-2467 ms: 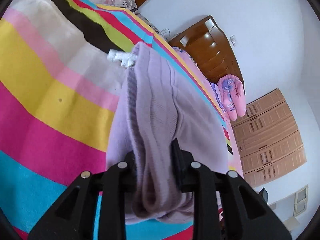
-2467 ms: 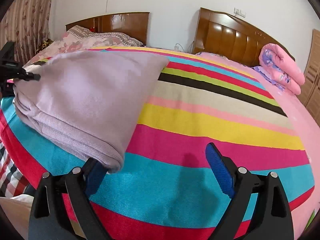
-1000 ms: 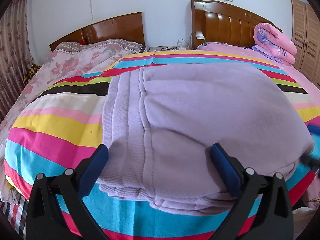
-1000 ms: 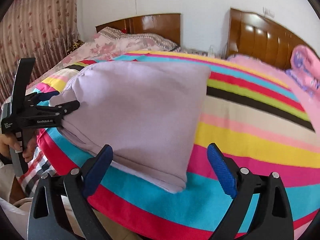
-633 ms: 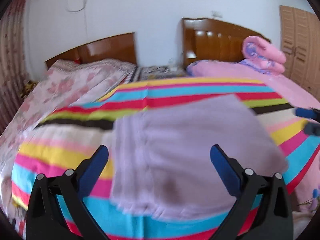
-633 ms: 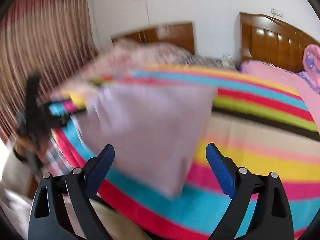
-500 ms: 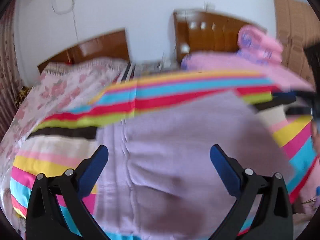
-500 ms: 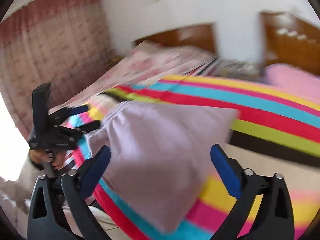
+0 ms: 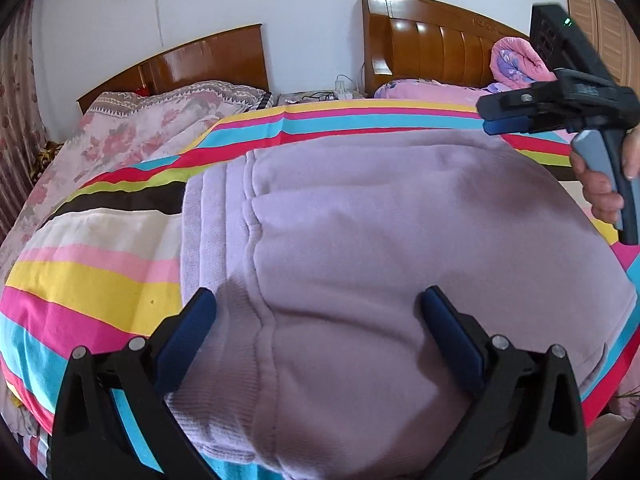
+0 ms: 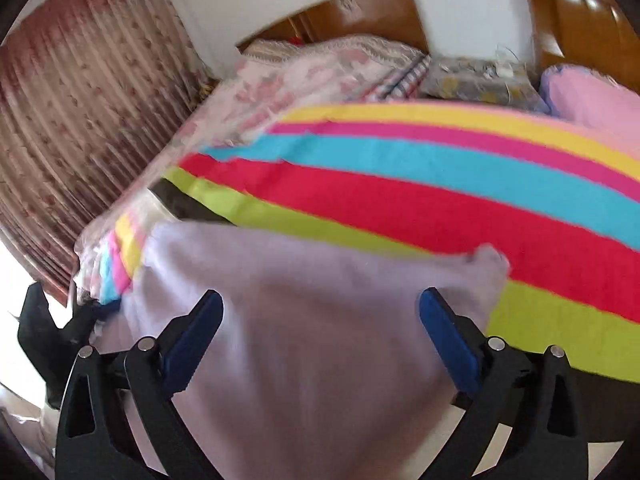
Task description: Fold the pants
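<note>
pants [image 9: 400, 240] folded on bed [image 9: 100, 272] | under both spread fingers [image 9: 188, 328]

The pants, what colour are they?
Plain pale lilac pants; clearest in the left wrist view.

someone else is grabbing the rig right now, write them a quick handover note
Left gripper: open, empty, over the near edge of the pants.
Right gripper: open in its own view, empty, over the pants' far right part.
Pants: folded into a thick lilac stack, flat on the striped bedspread, waistband to the left.
Done: folds look made and released.
Left: probably just smooth or square the stack, if anything.
</note>
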### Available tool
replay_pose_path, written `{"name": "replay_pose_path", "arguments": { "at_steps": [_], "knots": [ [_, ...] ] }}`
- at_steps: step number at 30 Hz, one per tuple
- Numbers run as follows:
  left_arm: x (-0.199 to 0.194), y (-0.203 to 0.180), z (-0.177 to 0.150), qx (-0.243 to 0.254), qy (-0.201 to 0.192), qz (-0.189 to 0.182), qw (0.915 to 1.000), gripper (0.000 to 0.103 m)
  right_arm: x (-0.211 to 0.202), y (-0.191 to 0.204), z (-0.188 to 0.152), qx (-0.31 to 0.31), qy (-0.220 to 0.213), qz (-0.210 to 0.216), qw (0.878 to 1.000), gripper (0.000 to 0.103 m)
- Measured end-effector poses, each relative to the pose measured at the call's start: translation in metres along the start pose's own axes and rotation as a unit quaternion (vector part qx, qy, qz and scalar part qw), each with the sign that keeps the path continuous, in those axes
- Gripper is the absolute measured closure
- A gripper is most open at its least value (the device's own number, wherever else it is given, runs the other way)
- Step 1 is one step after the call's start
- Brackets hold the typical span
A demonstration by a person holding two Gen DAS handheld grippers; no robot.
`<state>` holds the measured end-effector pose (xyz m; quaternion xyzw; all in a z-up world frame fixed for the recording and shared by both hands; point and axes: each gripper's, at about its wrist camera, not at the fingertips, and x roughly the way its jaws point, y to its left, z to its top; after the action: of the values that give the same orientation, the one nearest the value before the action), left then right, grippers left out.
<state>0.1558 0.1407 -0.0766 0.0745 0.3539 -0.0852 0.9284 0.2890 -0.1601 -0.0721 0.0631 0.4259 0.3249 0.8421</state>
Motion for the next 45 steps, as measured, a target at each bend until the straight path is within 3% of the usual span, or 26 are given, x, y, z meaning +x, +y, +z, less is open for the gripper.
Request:
{"name": "replay_pose_path", "arguments": {
  "at_steps": [3, 6, 8, 10, 11, 13, 14, 16, 19, 20, 21, 23, 26, 29, 31, 33, 35, 39, 42, 45],
  "knots": [
    [0.000, 0.002, -0.001, 0.000, -0.001, -0.001, 1.0000, 0.001, 0.013, 0.024, 0.001, -0.058, 0.032, 0.033, 0.997, 0.006],
    [0.000, 0.002, -0.001, 0.002, -0.001, -0.001, 1.0000, 0.001, 0.038, 0.012, 0.002, -0.086, 0.071, -0.037, 0.993, 0.007],
    [0.000, 0.002, -0.001, 0.002, -0.001, -0.001, 1.0000, 0.001, 0.031, -0.005, 0.014, -0.036, 0.038, -0.013, 0.999, 0.006],
    [0.000, 0.002, 0.000, 0.002, -0.001, 0.000, 1.0000, 0.001, 0.017, -0.017, 0.026, 0.016, -0.020, -0.044, 0.999, 0.005],
    [0.000, 0.003, -0.001, 0.002, -0.001, 0.000, 1.0000, 0.001, 0.016, -0.019, 0.028, 0.027, -0.026, -0.045, 0.998, 0.005],
    [0.000, 0.002, -0.001, 0.002, -0.002, 0.000, 1.0000, 0.001, 0.031, -0.019, 0.027, 0.021, 0.017, -0.010, 1.000, 0.004],
    [0.000, 0.002, -0.001, 0.003, -0.001, 0.001, 1.0000, 0.001, 0.039, -0.016, 0.024, 0.001, 0.042, -0.021, 0.999, 0.005],
    [0.000, 0.002, -0.001, 0.002, -0.001, 0.000, 1.0000, 0.001, 0.046, -0.011, 0.022, -0.048, 0.050, -0.074, 0.995, 0.007],
    [0.000, 0.002, -0.001, 0.002, -0.002, 0.000, 1.0000, 0.001, 0.032, -0.029, 0.032, 0.016, 0.004, -0.155, 0.988, 0.005],
    [0.000, 0.002, -0.001, 0.002, -0.002, 0.000, 1.0000, 0.001, 0.025, -0.030, 0.034, 0.032, -0.011, -0.153, 0.988, 0.005],
    [0.000, 0.001, -0.001, 0.002, -0.002, 0.000, 1.0000, 0.001, 0.020, -0.022, 0.034, 0.029, -0.022, -0.125, 0.991, 0.005],
    [0.000, 0.001, -0.001, 0.002, -0.002, 0.000, 1.0000, 0.001, 0.008, 0.007, 0.028, -0.007, -0.027, -0.090, 0.996, 0.005],
    [0.000, 0.002, -0.001, 0.002, -0.001, 0.000, 1.0000, 0.001, 0.014, 0.048, 0.010, -0.093, 0.025, -0.054, 0.994, 0.005],
    [0.000, 0.001, -0.002, 0.003, -0.001, 0.001, 1.0000, 0.001, 0.044, 0.057, -0.004, -0.154, 0.095, -0.090, 0.979, 0.005],
    [0.000, 0.001, -0.001, 0.003, -0.001, 0.001, 1.0000, 0.001, 0.044, 0.044, 0.003, -0.110, 0.081, -0.087, 0.987, 0.005],
    [0.000, -0.001, -0.001, 0.003, -0.001, 0.001, 1.0000, 0.001, 0.028, 0.033, 0.015, -0.049, 0.031, -0.118, 0.991, 0.004],
    [0.000, -0.001, -0.001, 0.003, -0.002, 0.001, 1.0000, 0.001, 0.015, 0.036, 0.012, -0.038, 0.013, -0.099, 0.994, 0.004],
    [0.000, -0.002, 0.000, 0.003, -0.002, 0.002, 1.0000, 0.001, 0.005, 0.081, -0.036, -0.113, 0.050, -0.072, 0.990, 0.004],
    [0.000, -0.001, 0.000, 0.002, -0.002, 0.001, 1.0000, 0.001, 0.009, 0.104, -0.073, -0.178, 0.068, -0.126, 0.974, 0.004],
    [0.000, -0.001, 0.000, 0.002, -0.002, 0.002, 1.0000, 0.001, -0.012, 0.110, -0.077, -0.148, 0.044, -0.130, 0.979, 0.004]
  ]
}}
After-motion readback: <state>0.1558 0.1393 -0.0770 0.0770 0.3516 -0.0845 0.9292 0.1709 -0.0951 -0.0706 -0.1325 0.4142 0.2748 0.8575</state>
